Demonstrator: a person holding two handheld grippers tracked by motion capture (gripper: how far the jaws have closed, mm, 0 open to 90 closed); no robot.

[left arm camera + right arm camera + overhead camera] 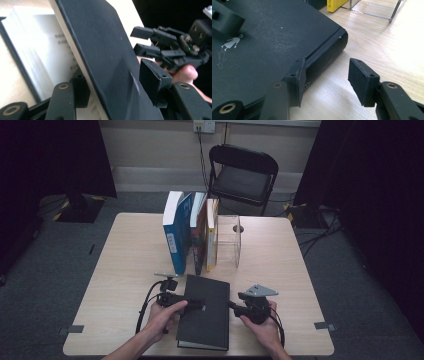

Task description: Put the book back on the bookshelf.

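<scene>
Left tool (113, 82) astride black book's (205, 312) lifted cover; right tool (325, 80) beside spine

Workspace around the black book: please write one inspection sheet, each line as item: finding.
Surface: light wooden table, tape marks near the front corners.
Job's things: black book lying flat, front cover lifted at its left edge.
Clutter: upright books, clear acrylic stand.
Grippers: left gripper straddles the lifted cover; right gripper open beside the spine.
Cables: black cable loops from the left gripper.
Surroundings: folding chair, dark curtains.
</scene>
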